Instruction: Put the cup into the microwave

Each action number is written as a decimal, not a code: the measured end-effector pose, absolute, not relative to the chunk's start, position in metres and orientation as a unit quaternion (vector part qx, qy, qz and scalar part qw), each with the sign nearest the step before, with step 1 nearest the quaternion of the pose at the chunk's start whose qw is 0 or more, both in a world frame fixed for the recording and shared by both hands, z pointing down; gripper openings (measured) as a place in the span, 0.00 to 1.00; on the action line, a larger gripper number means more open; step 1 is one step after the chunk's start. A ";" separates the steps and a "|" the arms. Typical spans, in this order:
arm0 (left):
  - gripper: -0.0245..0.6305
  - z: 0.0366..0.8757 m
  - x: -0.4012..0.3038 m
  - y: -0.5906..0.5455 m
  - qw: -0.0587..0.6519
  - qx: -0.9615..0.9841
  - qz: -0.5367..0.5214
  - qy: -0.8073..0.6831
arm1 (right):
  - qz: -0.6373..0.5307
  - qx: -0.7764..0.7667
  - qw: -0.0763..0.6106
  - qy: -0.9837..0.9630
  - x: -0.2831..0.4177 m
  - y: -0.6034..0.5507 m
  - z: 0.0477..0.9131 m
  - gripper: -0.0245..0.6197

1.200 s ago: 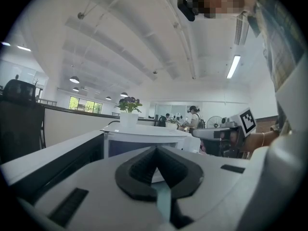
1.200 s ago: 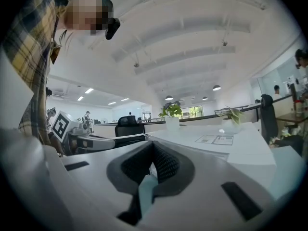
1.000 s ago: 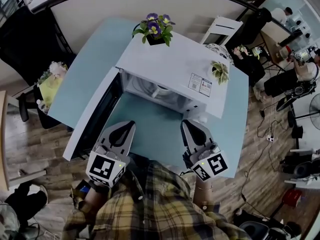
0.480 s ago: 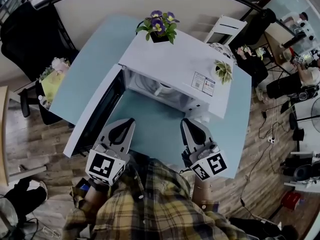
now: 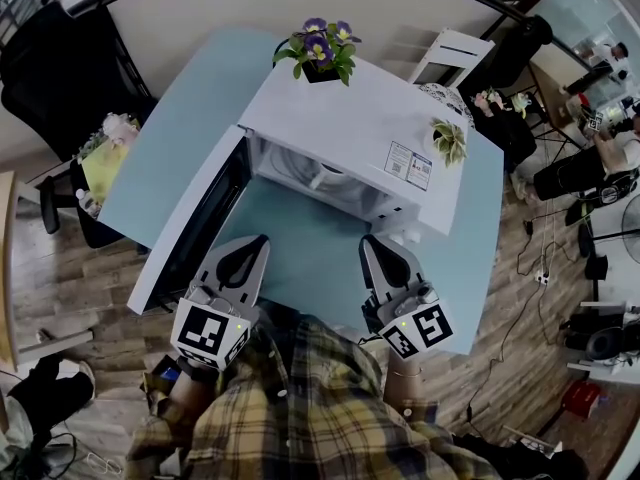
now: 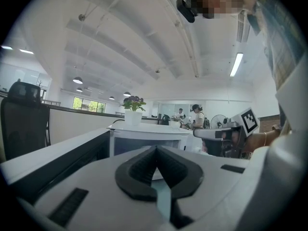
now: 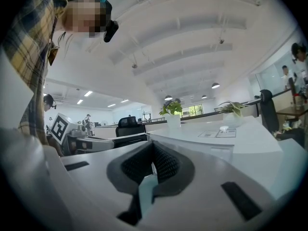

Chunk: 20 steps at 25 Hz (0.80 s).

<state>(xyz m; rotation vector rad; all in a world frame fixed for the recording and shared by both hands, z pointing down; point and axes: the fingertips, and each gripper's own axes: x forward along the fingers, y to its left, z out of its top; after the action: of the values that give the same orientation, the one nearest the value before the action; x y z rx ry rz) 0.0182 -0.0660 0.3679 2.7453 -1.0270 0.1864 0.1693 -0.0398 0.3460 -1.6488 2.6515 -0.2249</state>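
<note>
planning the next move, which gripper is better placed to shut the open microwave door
Left, probably. The open door of the microwave swings out to the left, close beside the left gripper; the right gripper sits across the opening, farther. Both are shut and empty.

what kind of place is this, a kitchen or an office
Most likely an open-plan office, not a kitchen: a black office chair stands beside a low partition wall, another person stands among desks further off, and the microwave just sits on a blue table.
</note>
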 end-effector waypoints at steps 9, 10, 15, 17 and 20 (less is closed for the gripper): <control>0.03 0.367 0.022 -0.066 0.099 0.932 0.060 -0.344 | -0.076 -0.531 0.004 0.844 0.173 -0.040 0.349 0.04; 0.03 0.367 0.022 -0.066 0.098 0.932 0.060 -0.344 | -0.077 -0.531 0.004 0.844 0.173 -0.040 0.348 0.04; 0.03 0.365 0.025 -0.066 0.096 0.933 0.061 -0.342 | -0.072 -0.531 0.004 0.844 0.173 -0.038 0.346 0.04; 0.03 0.366 0.026 -0.065 0.097 0.932 0.062 -0.343 | -0.071 -0.532 0.004 0.844 0.174 -0.038 0.347 0.04; 0.03 0.367 0.027 -0.065 0.098 0.932 0.062 -0.343 | -0.071 -0.535 0.004 0.842 0.176 -0.038 0.347 0.04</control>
<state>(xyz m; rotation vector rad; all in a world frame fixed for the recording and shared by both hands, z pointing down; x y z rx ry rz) 0.0267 -0.0647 0.3666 2.7582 -1.0155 0.1838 0.1764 -0.0385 0.3471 -1.6755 2.6387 -0.2226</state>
